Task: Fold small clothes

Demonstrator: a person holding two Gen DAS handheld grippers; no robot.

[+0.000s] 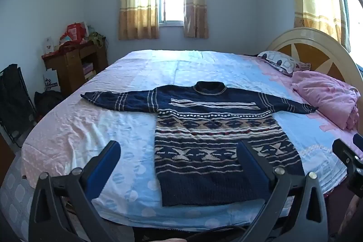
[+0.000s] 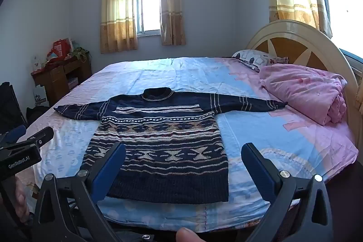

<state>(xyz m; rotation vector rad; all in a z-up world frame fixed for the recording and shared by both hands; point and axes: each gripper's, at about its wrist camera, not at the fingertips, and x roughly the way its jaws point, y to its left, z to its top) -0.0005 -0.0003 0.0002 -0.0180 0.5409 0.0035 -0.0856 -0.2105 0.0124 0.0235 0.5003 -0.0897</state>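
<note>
Navy knit with cream and tan bands, that's the sweater (image 1: 204, 128), spread flat on the bed (image 1: 127, 119), hem toward the near edge, collar away, sleeves stretched out sideways. Going left to right: the left gripper (image 1: 179, 151) hangs wide open, holding nothing, with the hem's left half just ahead of and below it. The right gripper (image 2: 183, 153) is equally wide and empty, over the hem's right half. Neither looks nearer, so I'd guess both start together.
</note>
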